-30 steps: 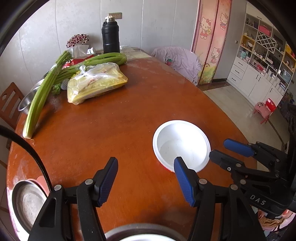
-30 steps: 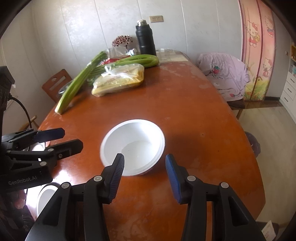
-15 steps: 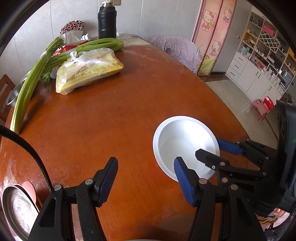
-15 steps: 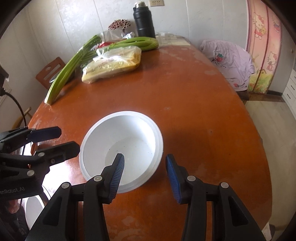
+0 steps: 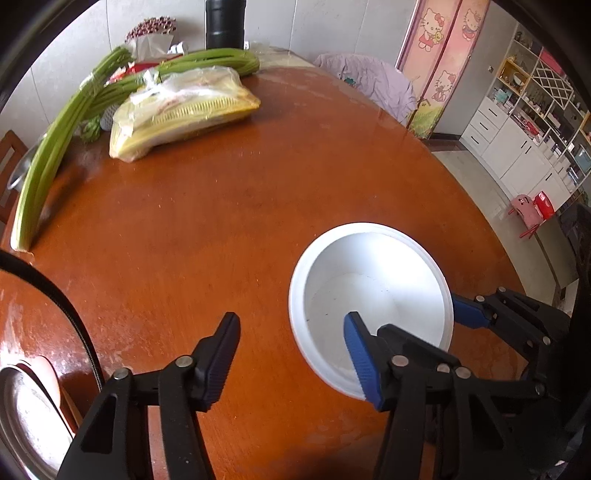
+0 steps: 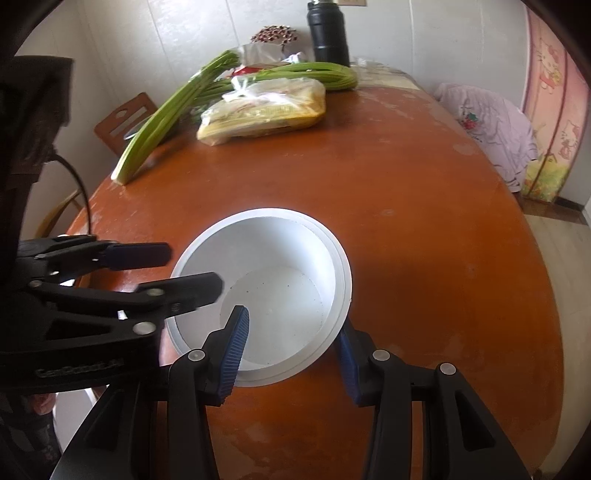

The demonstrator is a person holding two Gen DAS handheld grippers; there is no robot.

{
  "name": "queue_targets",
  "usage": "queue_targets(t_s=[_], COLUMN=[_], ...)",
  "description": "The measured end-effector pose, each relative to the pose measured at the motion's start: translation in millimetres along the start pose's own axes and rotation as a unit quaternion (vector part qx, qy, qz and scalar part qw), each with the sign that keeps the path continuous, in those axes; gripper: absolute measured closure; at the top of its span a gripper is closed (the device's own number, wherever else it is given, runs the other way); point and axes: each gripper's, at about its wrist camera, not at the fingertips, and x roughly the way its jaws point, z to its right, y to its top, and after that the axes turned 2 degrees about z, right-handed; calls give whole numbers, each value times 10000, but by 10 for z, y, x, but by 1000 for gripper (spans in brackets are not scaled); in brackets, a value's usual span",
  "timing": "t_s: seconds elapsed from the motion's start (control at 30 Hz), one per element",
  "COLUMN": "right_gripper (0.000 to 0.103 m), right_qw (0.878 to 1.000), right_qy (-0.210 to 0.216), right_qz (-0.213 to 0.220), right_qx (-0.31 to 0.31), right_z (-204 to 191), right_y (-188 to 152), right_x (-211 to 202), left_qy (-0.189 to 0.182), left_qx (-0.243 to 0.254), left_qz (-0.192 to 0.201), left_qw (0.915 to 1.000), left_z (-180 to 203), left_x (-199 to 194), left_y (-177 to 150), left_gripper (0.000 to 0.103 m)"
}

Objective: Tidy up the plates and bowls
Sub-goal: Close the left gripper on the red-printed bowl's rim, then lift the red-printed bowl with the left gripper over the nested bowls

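A white bowl stands empty on the brown round table; it also shows in the left wrist view. My right gripper is open with its jaws astride the bowl's near right rim, one finger inside and one outside. My left gripper is open and empty, just left of the bowl, its right finger over the bowl's near edge. A metal plate lies at the table's near left edge with a red-rimmed dish under it.
At the far side lie a bagged yellow package, long green stalks and a black thermos. A wooden chair stands at the left, a cloth-covered chair at the right.
Both grippers have moved forward toward the bowl. The right gripper's jaws now straddle the bowl's rim; before they were short of it.
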Motion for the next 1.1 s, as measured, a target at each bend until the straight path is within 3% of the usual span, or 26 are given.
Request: queue_targets(t_s=[0.1, 0.43, 0.63, 1.1], right_gripper=[56, 60, 60, 60], right_qw=[10000, 9998, 9998, 9987], right_qy=[27, 150, 163, 238], right_qz=[-24, -50, -9, 338], right_qx=[-58, -128, -118, -289], right_z=[-53, -178, -219, -470], right_y=[5, 15, 10, 5], right_x=[26, 60, 19, -352], left_qy=[-108, -275, -285, -132], left_qx=[-81, -158, -183, -150], left_qz=[-134, -274, -230, 300], left_qw=[9998, 9991, 9992, 9994], left_z=[-25, -45, -51, -76], left_x=[55, 111, 65, -453], left_y=[-20, -57, -52, -153], left_gripper=[58, 72, 72, 72])
